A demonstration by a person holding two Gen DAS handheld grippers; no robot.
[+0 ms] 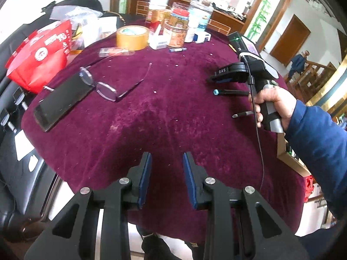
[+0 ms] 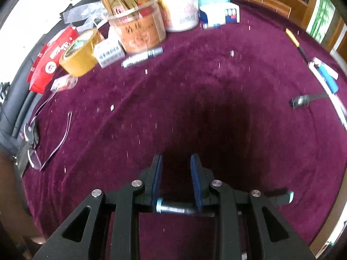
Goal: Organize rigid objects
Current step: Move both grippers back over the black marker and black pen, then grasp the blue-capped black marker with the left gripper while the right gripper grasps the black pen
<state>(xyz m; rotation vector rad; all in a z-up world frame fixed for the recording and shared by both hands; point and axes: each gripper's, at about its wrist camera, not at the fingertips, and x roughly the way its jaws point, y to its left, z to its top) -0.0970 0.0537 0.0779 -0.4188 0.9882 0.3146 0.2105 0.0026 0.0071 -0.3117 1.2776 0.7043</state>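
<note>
Right tongs (image 2: 175,162), slightly spread and empty, hover above a pen (image 2: 173,208) lying crosswise beneath them at lower centre on the bench (image 2: 216,86). Left tongs (image 1: 166,158), likewise parted and empty, stand farther off.

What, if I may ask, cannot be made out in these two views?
- Left wrist view: the lower pen is cut off behind the hand.
- Left wrist view: jar labels too small to read.
- Right wrist view: the pen beneath the right gripper is partly hidden by its fingers.
</note>
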